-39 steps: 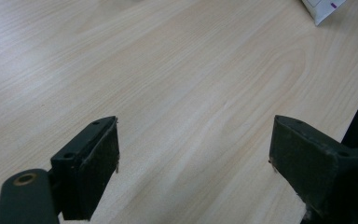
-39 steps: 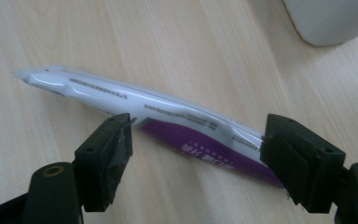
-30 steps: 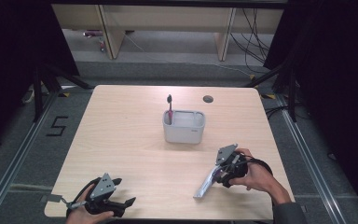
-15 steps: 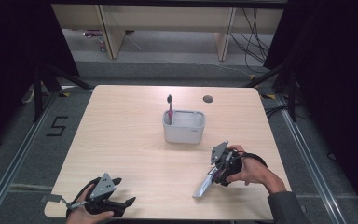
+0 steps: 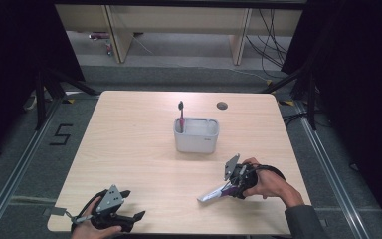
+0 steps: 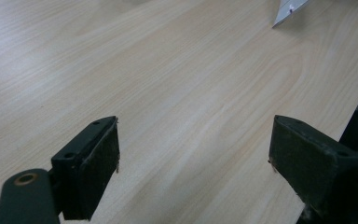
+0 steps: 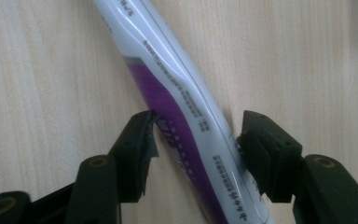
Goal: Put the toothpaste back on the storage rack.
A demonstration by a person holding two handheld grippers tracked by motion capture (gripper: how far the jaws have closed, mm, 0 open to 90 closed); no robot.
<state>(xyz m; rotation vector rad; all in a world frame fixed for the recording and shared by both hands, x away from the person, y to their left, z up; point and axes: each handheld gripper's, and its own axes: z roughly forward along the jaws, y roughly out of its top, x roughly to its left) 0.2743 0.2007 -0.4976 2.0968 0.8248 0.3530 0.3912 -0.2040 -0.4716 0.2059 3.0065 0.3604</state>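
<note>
A white and purple toothpaste tube lies flat on the wooden table near its front right. My right gripper is down on it, held by a hand. In the right gripper view the tube runs between the two jaws of the right gripper, and both pads press its sides. My left gripper rests at the front left edge, wide open. The left gripper view shows the left gripper with bare table between its jaws and the tube's flat end far off.
A white rectangular bin stands mid-table with a dark-headed toothbrush upright in its left end. A round cable hole sits near the far edge. The table's front edge runs just below both hands.
My right gripper has shifted slightly left and down onto the tube and closed around it. The tube, the left gripper and the bin have stayed put.
</note>
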